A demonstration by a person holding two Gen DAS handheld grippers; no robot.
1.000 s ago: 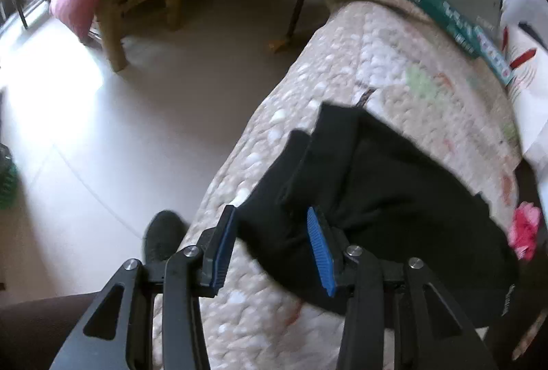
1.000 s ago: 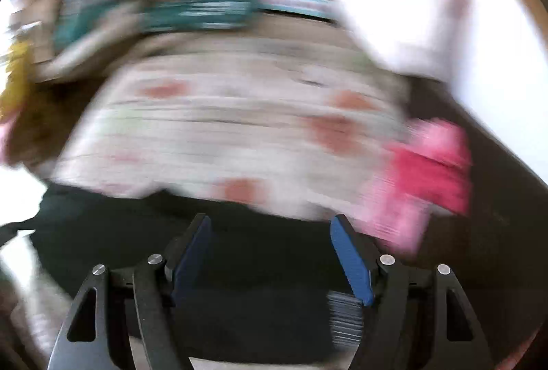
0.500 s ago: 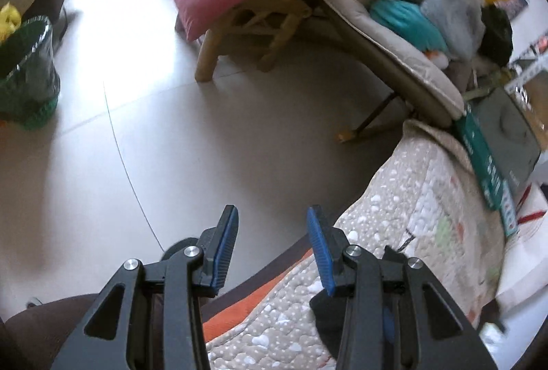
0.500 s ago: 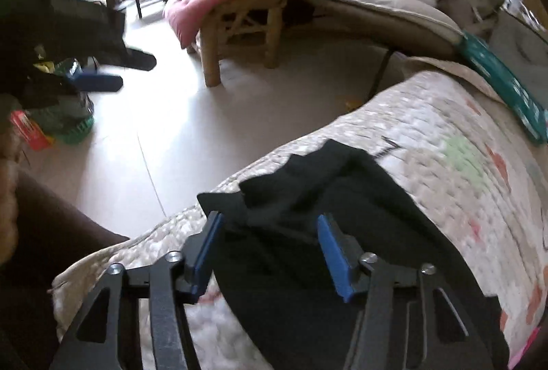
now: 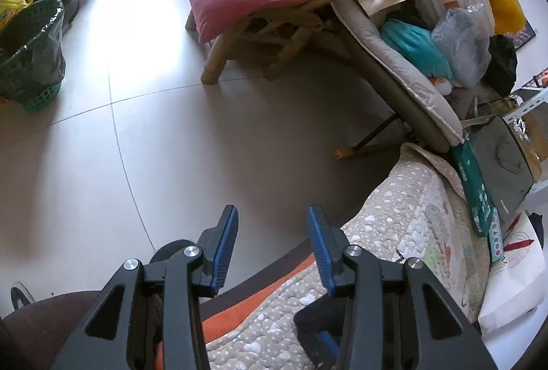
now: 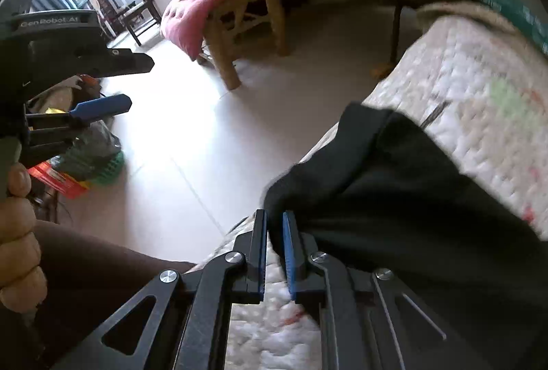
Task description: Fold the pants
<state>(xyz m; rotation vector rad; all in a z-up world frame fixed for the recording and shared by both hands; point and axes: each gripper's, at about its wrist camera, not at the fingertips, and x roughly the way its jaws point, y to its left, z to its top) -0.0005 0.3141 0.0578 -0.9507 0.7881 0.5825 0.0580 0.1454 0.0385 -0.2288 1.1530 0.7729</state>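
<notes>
Right gripper (image 6: 274, 243): fingers nearly pressed together, pinching the near corner of the black pants (image 6: 404, 199). Pants lie on the quilt (image 6: 479, 89) at its floor-side edge, running up and right from the gripper. Left gripper (image 5: 272, 250) spread, nothing between the fingers — held off the quilt edge, aimed at the floor (image 5: 171, 147), well apart from the pants. In the right view it hangs at far left, a hand (image 6: 17, 233) wrapped round its grip.
</notes>
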